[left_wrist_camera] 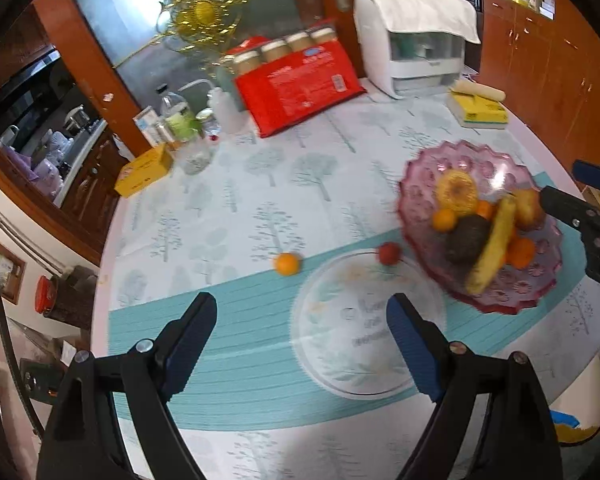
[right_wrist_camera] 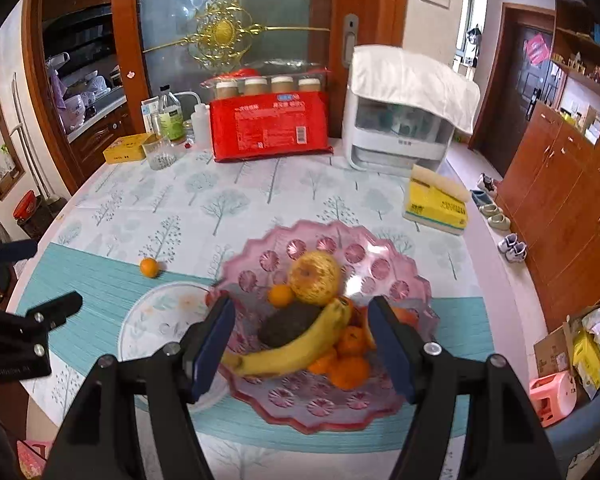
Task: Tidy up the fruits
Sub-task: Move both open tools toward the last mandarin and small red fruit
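On the worktop (right_wrist_camera: 260,196), a pink glass fruit bowl (right_wrist_camera: 380,264) is sitting on the tree-print cloth, overlapping the teal placemat (left_wrist_camera: 240,344). Bowl is holding an apple (right_wrist_camera: 315,278), a banana (right_wrist_camera: 296,350), an avocado (right_wrist_camera: 288,322) and several small oranges (right_wrist_camera: 348,368). Just beside the bowl's left edge a clear glass plate (left_wrist_camera: 340,344) is lying empty on the placemat. One loose orange (left_wrist_camera: 287,263) is sitting at the placemat's far edge, apart from plate and bowl. A small red fruit (left_wrist_camera: 389,253) is resting at the plate's far rim, close to the bowl; type unclear, frame is blurred.

Left gripper (left_wrist_camera: 300,316) is hovering above the placemat and plate, jaws standing wide apart, nothing between them. Right gripper (right_wrist_camera: 300,320) is hovering over the near side of the bowl, jaws also spread, framing the banana and avocado from above but not pressing on either. Each gripper is showing at the edge of the other's view.

Back of the worktop is carrying a red package (right_wrist_camera: 268,128) with a pack of jars behind it, a white appliance (right_wrist_camera: 400,120) with a cloth over it, a yellow tissue pack (right_wrist_camera: 436,204), bottles (right_wrist_camera: 170,116) and a yellow box (right_wrist_camera: 124,148).
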Tool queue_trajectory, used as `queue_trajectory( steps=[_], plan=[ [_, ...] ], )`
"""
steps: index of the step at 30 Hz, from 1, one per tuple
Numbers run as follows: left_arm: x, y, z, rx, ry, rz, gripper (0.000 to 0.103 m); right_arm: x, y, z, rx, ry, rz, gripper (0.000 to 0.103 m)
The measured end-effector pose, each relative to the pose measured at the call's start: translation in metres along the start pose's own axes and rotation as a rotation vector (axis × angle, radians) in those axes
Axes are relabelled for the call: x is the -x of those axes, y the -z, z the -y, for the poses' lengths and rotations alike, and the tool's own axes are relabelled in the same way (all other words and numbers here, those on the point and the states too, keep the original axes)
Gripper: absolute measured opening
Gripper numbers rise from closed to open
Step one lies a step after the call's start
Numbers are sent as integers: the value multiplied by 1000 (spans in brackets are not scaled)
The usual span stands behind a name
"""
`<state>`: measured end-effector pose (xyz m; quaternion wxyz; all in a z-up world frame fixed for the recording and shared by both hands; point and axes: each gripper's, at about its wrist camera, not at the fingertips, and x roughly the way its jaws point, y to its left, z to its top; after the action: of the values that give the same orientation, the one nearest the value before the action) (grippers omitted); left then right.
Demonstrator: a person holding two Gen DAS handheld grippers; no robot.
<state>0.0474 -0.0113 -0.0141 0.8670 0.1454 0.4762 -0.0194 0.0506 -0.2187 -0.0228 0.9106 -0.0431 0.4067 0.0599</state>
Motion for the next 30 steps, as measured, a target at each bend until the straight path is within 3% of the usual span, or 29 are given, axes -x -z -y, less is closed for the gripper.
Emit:
queue_trajectory(
  steps=[8,15,21,30],
  plan=[
    [-11,-2,-82,-26,-51,18,86,-7,-16,-67,-1,18,5,69],
    [-62,0,-131,-49,5,-25,86,-36,-10,-117,-58,7,-53,69],
    [-122,-8,-125,-79,117,-67,86,-60,11,-139,-131,21,-83,69],
    [-209,-15,-83,-97,256,-98,86,-104,55,-138,-303,128,-92,69]
  ],
)
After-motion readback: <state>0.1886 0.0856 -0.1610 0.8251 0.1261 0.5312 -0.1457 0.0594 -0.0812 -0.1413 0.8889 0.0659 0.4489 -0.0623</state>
